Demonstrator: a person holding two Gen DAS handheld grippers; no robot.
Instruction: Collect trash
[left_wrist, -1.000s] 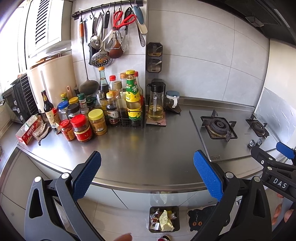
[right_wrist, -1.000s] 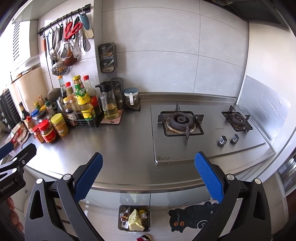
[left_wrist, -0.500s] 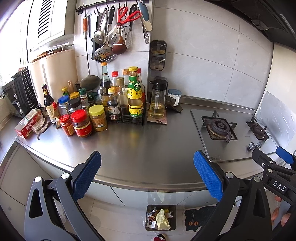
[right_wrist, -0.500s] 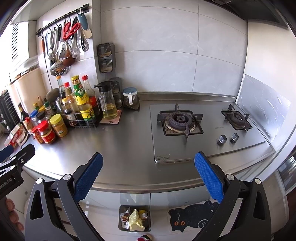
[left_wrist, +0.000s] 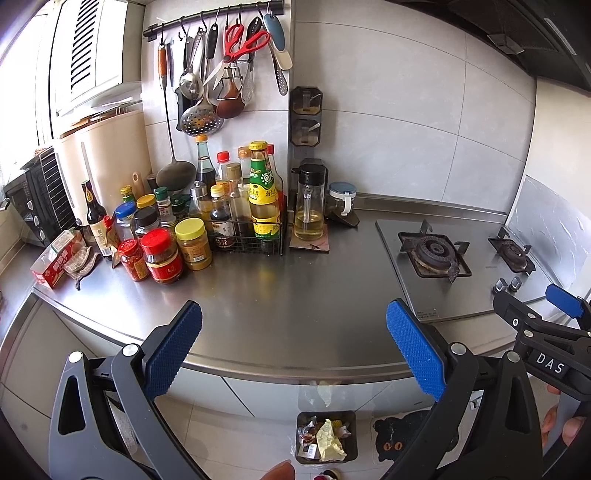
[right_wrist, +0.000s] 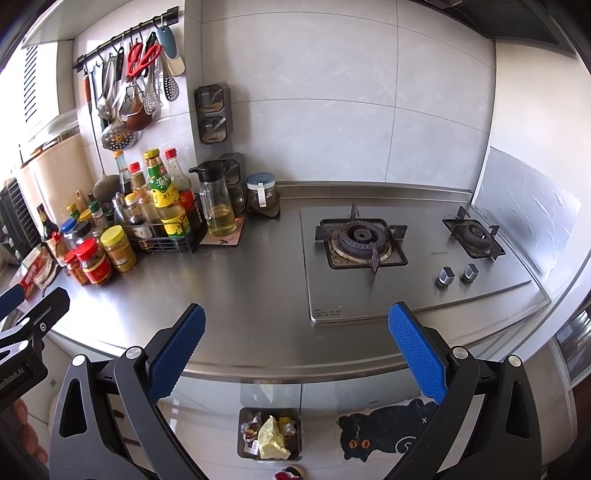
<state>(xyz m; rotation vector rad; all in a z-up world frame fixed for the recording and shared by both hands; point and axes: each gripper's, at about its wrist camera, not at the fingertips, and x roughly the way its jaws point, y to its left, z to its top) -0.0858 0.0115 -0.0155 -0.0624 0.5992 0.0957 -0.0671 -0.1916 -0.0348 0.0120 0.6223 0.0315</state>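
Observation:
A small dark trash bin (left_wrist: 327, 435) (right_wrist: 269, 434) stands on the floor below the counter's front edge, holding crumpled wrappers and a yellow wad. My left gripper (left_wrist: 293, 332) hangs open over the steel counter (left_wrist: 288, 295), nothing between its blue pads. My right gripper (right_wrist: 295, 332) is open too, empty, above the counter (right_wrist: 258, 295) left of the stove. Each gripper shows at the edge of the other's view: the right one (left_wrist: 543, 325), the left one (right_wrist: 26, 317). I see no loose trash on the bare counter.
Sauce bottles and jars (left_wrist: 207, 225) crowd the counter's back left, with an oil dispenser (left_wrist: 310, 206) beside them. A red box and a rag (left_wrist: 62, 258) lie at the far left. The gas stove (right_wrist: 406, 254) takes up the right. Utensils hang on a wall rail (left_wrist: 221, 55). A black cat mat (right_wrist: 384, 432) lies on the floor.
Both grippers have risen and pulled back slightly, so the counter sits a little lower in view. Both stay open and empty.

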